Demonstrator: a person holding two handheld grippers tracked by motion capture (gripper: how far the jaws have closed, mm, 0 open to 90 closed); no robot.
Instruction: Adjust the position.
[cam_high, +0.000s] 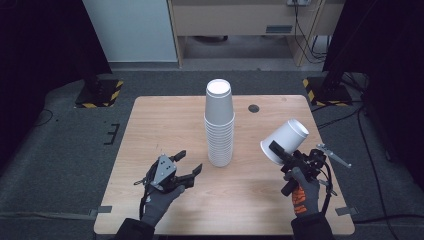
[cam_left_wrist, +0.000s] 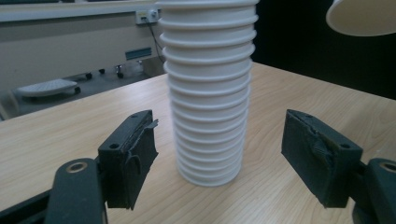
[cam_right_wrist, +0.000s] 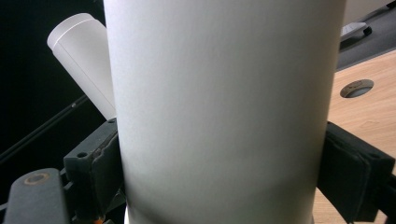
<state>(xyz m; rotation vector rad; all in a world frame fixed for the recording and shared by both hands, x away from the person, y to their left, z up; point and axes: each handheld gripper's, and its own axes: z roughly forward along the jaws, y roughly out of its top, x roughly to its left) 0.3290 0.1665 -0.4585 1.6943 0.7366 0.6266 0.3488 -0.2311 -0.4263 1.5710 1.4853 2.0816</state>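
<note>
A tall stack of upturned white paper cups (cam_high: 219, 125) stands on the middle of the wooden table (cam_high: 165, 120). My left gripper (cam_high: 190, 161) hovers low to the stack's front left, open, with nothing between its fingers. In the left gripper view the stack (cam_left_wrist: 208, 93) rises just beyond the gap between the two pads (cam_left_wrist: 133, 154). My right gripper (cam_high: 280, 150) is raised at the right, shut on a single white cup (cam_high: 286, 139) tilted with its mouth toward the stack. In the right gripper view this cup (cam_right_wrist: 224, 112) is squeezed between both pads, and the stack's top (cam_right_wrist: 81, 56) leans in behind it.
A round cable hole (cam_high: 254, 108) lies in the table behind the stack. Stands with yellow-black striped bases (cam_high: 100, 92) sit on the floor at both far corners. Cables run across the floor at the right, and a cabinet stands at the back.
</note>
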